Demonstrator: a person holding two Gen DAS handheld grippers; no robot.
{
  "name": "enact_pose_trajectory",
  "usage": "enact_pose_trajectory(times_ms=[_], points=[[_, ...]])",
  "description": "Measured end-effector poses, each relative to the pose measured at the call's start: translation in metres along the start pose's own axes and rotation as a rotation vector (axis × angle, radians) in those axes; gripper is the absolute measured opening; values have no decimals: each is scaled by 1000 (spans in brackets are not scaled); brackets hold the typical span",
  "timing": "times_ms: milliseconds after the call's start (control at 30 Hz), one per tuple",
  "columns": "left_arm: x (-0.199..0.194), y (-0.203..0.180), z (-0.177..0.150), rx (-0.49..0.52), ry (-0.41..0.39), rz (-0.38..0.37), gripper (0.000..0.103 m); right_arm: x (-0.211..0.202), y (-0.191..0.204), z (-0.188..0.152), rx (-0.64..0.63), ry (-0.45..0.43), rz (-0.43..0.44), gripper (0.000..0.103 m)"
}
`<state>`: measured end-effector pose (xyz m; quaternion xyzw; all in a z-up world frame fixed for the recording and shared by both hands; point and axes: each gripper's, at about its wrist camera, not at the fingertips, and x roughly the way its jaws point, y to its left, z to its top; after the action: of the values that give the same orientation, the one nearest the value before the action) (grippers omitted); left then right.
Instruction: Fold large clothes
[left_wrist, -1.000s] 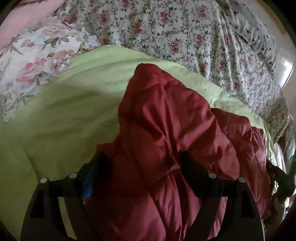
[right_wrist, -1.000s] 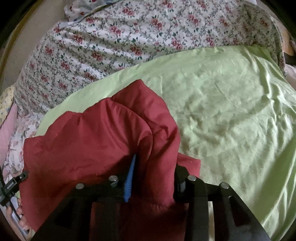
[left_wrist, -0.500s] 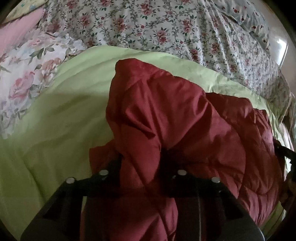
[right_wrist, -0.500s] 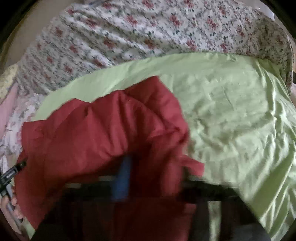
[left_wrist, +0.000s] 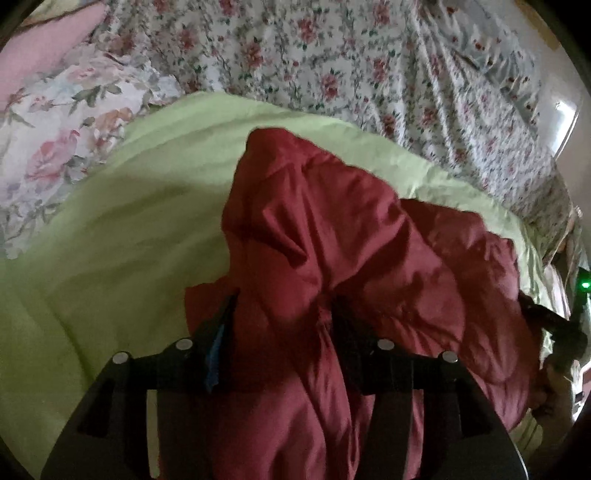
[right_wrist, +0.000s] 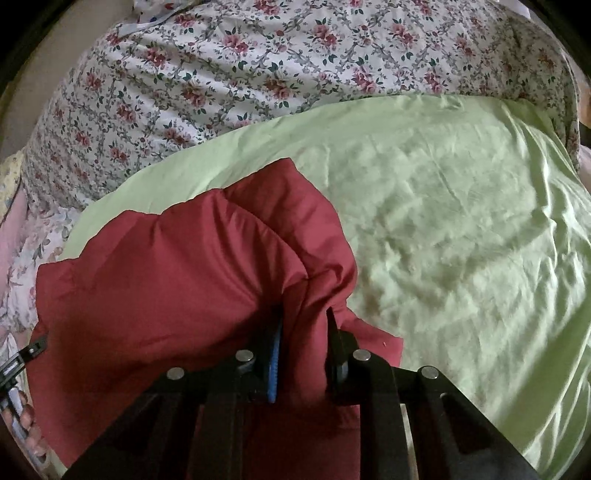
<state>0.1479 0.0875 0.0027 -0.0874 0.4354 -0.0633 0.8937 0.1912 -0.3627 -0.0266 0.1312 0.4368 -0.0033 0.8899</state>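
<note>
Red jacket (left_wrist: 332, 258) in both jaws

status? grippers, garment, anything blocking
Left gripper and right gripper both clamped on bunched folds of the red padded jacket. Jacket lifted over the green sheet. Nothing in the way.

The jacket (left_wrist: 332, 266) lies on the sheet (left_wrist: 129, 240), bunched between both grippers' fingers. Ahead of the left gripper (left_wrist: 284, 332) and right gripper (right_wrist: 303, 332), the bedspread (right_wrist: 258, 74) lies beyond the sheet.
</note>
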Motion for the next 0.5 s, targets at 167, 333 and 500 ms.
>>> enact_pose_trajectory(times_ms=[167, 333, 500], points=[[-26, -6, -13, 39, -41, 16, 53, -4, 1, -2, 3, -15, -9, 28], [-36, -4, -23, 49, -54, 22, 53, -23, -4, -10, 36, -68, 15, 54], [-46, 0, -30, 31, -89, 47, 60, -56, 3, -29, -13, -139, 0, 62]])
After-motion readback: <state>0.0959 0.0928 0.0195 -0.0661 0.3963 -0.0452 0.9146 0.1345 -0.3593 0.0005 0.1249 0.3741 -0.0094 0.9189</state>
